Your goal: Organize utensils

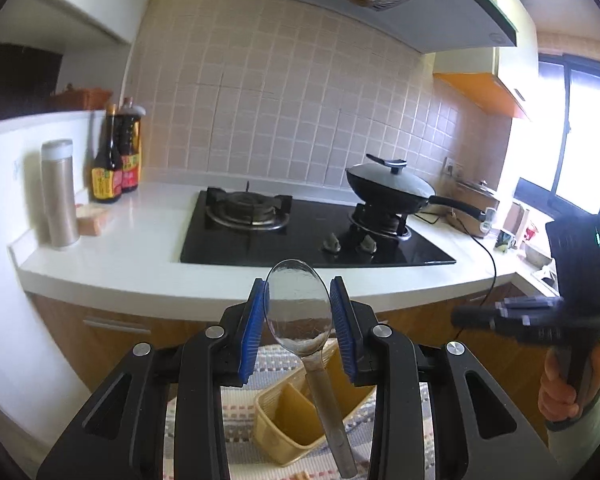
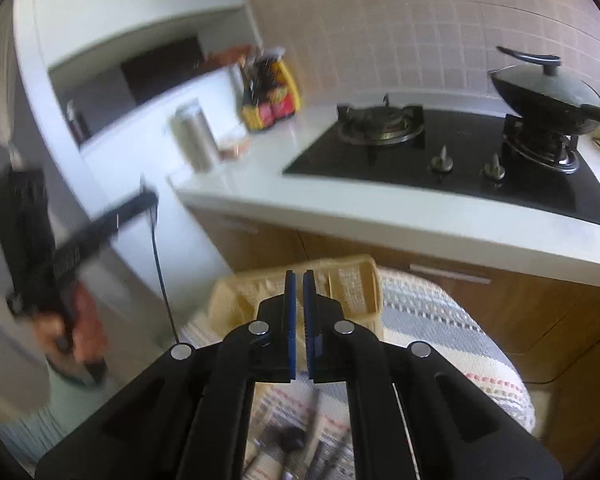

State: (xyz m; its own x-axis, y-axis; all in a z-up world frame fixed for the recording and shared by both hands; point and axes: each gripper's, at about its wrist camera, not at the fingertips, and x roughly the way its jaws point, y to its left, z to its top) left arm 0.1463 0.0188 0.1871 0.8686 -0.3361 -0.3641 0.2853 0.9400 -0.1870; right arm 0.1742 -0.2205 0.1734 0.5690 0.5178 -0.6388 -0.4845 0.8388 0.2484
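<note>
The left gripper (image 1: 299, 308) pinches a metal spoon (image 1: 300, 312) by its bowl at centre frame, handle hanging over the yellow utensil basket (image 1: 278, 432) at lower centre. The right gripper (image 2: 299, 304) is pressed together, empty, above the same basket (image 2: 360, 280).

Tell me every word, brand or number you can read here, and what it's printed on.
None can be read.
Sauce bottles: red and yellow labels carry print, too small and blurred to make out.
Range hood: a small mark near its edge, illegible.
Hob, wok and steel flask: no visible text.
</note>
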